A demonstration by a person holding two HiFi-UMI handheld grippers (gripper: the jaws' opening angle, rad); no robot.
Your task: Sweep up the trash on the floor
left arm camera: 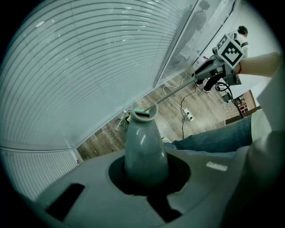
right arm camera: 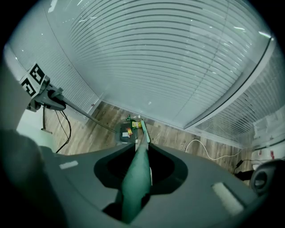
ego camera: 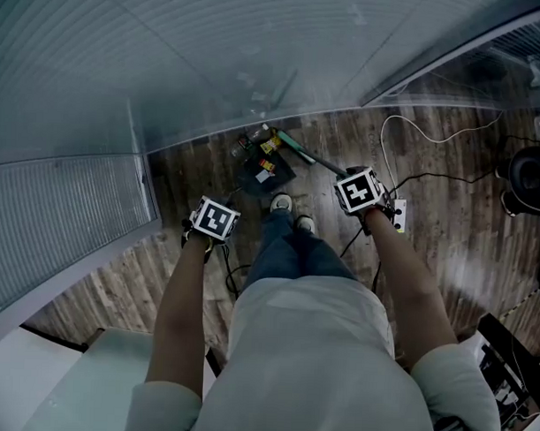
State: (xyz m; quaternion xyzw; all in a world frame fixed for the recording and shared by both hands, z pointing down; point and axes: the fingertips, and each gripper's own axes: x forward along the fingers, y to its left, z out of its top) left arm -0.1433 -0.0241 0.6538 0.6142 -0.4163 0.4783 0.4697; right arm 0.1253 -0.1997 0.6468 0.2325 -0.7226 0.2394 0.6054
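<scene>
Trash [ego camera: 265,148], a bottle and yellow and red wrappers, lies on the wood floor by the glass wall, at a dark dustpan [ego camera: 267,173]. The green broom head [ego camera: 294,147] rests just right of it. My left gripper [ego camera: 215,221] is shut on the dustpan's grey handle [left arm camera: 144,142], which runs down toward the trash [left arm camera: 122,120]. My right gripper [ego camera: 364,191] is shut on the green broom handle [right arm camera: 137,171], which points at the dustpan [right arm camera: 124,134] and the wrappers [right arm camera: 131,129].
A glass wall with blinds [ego camera: 214,58] runs just behind the trash. A white power strip [ego camera: 399,215], a white cable [ego camera: 414,131] and black cables lie on the floor at right. The person's shoes [ego camera: 282,203] stand near the dustpan. A black chair [ego camera: 529,179] is at far right.
</scene>
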